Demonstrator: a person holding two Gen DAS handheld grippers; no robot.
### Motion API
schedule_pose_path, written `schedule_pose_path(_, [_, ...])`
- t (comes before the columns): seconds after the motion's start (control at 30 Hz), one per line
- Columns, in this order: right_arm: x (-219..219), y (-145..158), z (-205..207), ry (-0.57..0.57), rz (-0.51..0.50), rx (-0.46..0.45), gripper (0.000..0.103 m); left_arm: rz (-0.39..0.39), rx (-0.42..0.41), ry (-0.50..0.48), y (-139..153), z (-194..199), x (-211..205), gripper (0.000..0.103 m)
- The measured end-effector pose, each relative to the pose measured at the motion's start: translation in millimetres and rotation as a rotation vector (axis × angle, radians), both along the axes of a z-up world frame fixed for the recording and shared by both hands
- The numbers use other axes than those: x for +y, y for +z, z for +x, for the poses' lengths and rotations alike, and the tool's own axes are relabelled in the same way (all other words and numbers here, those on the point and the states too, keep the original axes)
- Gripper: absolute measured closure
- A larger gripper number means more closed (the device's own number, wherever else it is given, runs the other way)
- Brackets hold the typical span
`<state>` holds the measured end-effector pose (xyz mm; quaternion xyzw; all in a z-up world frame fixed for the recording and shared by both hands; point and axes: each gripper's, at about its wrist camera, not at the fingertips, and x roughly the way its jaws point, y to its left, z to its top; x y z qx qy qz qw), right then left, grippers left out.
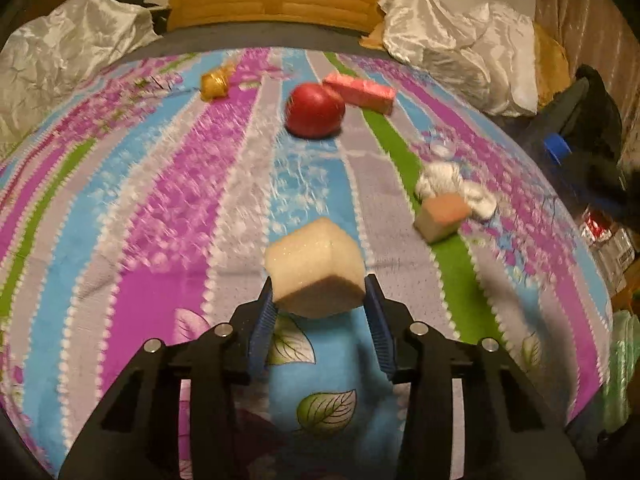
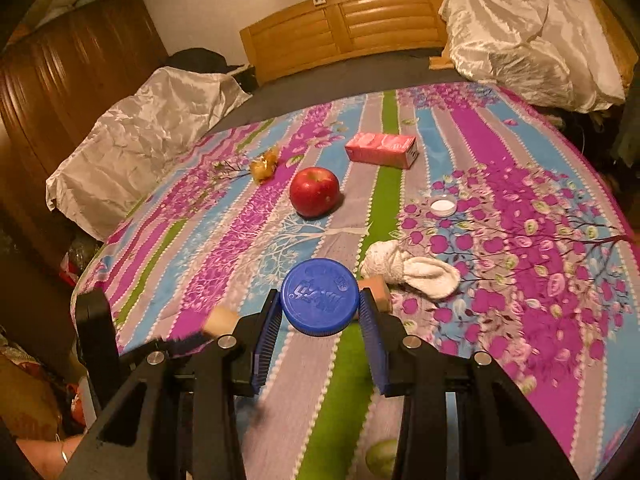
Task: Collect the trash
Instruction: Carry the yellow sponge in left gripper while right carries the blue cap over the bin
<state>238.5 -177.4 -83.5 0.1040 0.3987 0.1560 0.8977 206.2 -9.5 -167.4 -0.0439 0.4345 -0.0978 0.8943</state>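
Left gripper point(image 1: 319, 300) pinches a pale sponge block point(image 1: 316, 266) low in frame: light, soft, best squeezed across its flat sides. Right gripper point(image 2: 319, 308) clamps a blue lid point(image 2: 319, 296) by its rim, rigid and probably slick. Beyond lie a crumpled white cloth point(image 2: 412, 268), an apple point(image 2: 314, 191) and a pink carton point(image 2: 382, 149) upper centre; nothing blocks them.
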Motion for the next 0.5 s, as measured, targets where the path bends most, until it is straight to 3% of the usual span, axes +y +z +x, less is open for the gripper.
schedule_pose_path(0.23, [-30,29,-46,-0.045,0.001,-0.042,0.062,-0.015,-0.053,0.017,46,5,-10,0.062])
schedule_pose_path(0.5, [-84,59,-95,-0.175,0.001,-0.100,0.062,0.014,-0.158,-0.099,98,3,-75,0.062])
